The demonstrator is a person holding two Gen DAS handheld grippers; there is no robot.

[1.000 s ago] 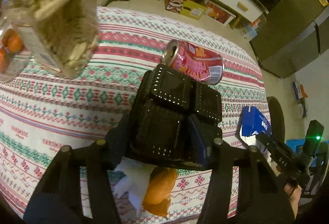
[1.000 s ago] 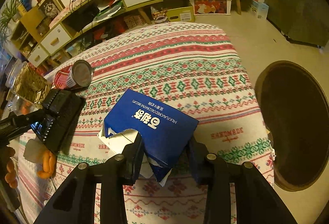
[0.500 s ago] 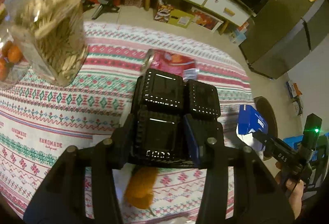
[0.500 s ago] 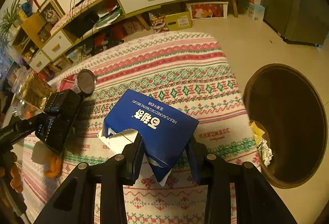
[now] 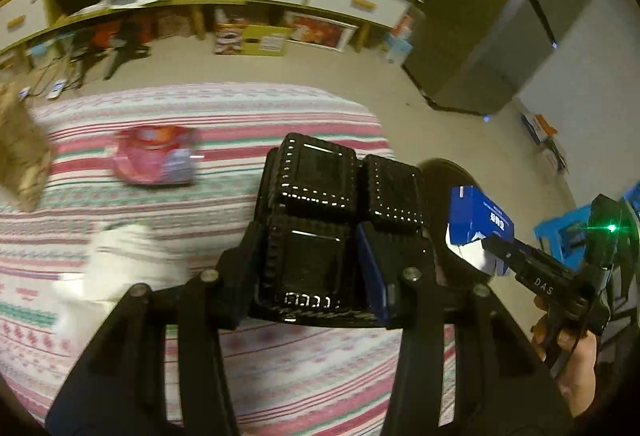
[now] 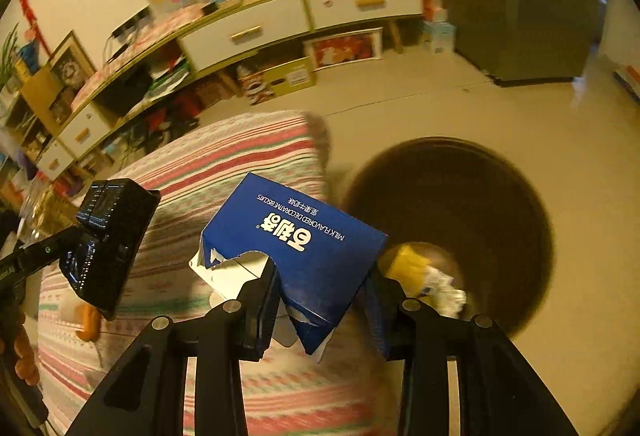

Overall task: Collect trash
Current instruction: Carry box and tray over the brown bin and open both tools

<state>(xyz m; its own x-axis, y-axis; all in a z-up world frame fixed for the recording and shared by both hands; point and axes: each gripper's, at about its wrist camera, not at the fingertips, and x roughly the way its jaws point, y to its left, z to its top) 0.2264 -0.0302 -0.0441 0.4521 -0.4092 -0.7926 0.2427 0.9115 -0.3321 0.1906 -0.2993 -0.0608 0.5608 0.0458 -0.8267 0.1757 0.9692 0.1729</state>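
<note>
My left gripper (image 5: 316, 268) is shut on a black plastic snack tray (image 5: 332, 220) and holds it above the patterned tablecloth (image 5: 280, 364); the tray also shows in the right wrist view (image 6: 108, 240). My right gripper (image 6: 320, 300) is shut on a torn blue biscuit box (image 6: 296, 248), held near the table's right edge beside a round brown bin (image 6: 500, 203) on the floor. The box also shows in the left wrist view (image 5: 478, 224). A red can (image 5: 154, 155) lies on its side on the table. White tissue (image 5: 120, 264) lies at the left.
The bin holds yellow and white wrappers (image 6: 424, 280). An orange peel (image 6: 89, 322) lies on the cloth under the tray. A glass jar (image 5: 18, 151) stands at the table's left. A low white cabinet (image 6: 280, 23) and a grey fridge (image 5: 516, 35) stand beyond bare floor.
Both grippers have lifted and swung right with their loads. The blue box now hangs at the table edge beside the bin. The tray has moved away from the can and the jar.
</note>
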